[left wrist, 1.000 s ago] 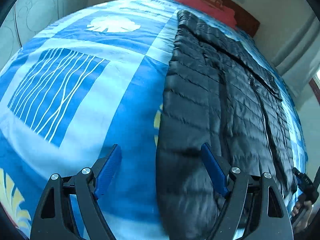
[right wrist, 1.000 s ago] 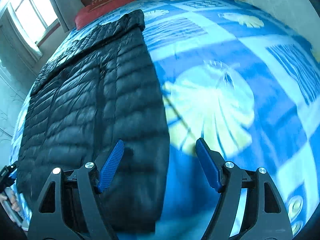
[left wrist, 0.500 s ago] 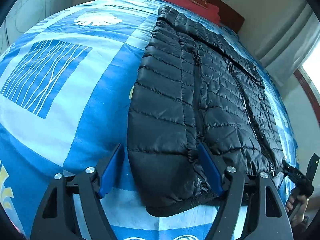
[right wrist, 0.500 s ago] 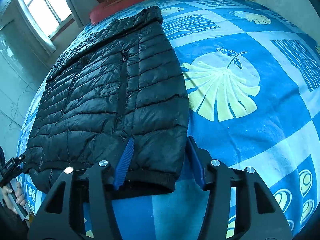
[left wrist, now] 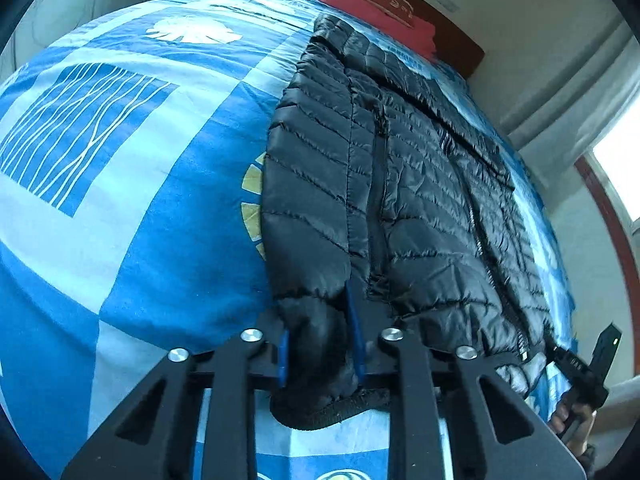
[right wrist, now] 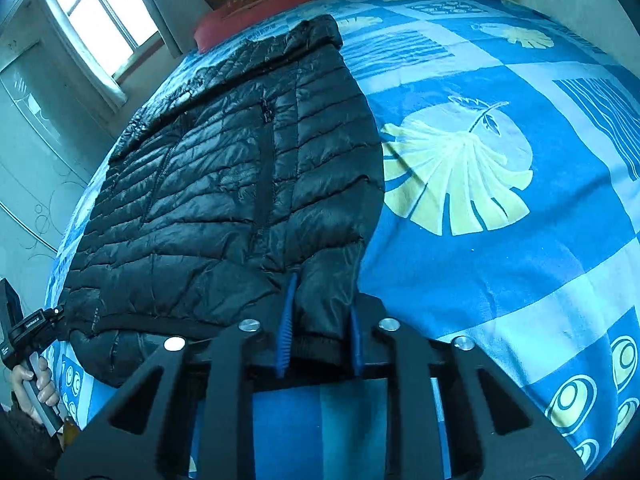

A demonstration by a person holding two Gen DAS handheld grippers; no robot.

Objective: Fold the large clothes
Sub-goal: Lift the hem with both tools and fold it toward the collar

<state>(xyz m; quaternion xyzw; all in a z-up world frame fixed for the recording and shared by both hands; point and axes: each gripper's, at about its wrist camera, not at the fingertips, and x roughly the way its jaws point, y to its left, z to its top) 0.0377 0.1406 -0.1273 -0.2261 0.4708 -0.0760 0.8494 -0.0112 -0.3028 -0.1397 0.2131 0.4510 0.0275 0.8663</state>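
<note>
Both claws have closed since the earlier frames, where each stood wide over the jacket's near hem; each has also come in closer to that hem. Left claw (left wrist: pixel 320 332): jaws have just been closing, now narrow and pinched on a bunched fold of the black puffer jacket (left wrist: pixel 408 184) at one near hem corner, blue pads pressing the fabric from both sides. Right claw (right wrist: pixel 320 320): jaws have likewise just been closing, now narrow and clamped on the jacket's (right wrist: pixel 224 184) other near hem corner, fabric gathered between the pads.

Jacket lies flat and lengthwise on the bed (left wrist: pixel 132 216), zipped front up, collar end toward the headboard, hem end toward the cameras. It sits toward the window side of the bed. The ribbed hem edge curls below the left claw's pads.

Bedspread (right wrist: pixel 500 240) is blue with pale squares, a yellow leaf print just beside the jacket's edge in the right wrist view. Red pillow (left wrist: pixel 372 4) at the head of the bed, beyond the collar.

Each wrist view catches the person's other hand at the frame edge: hand (left wrist: pixel 572 420) gripping a handle in the left view, hand (right wrist: pixel 34 388) in the right view.
</note>
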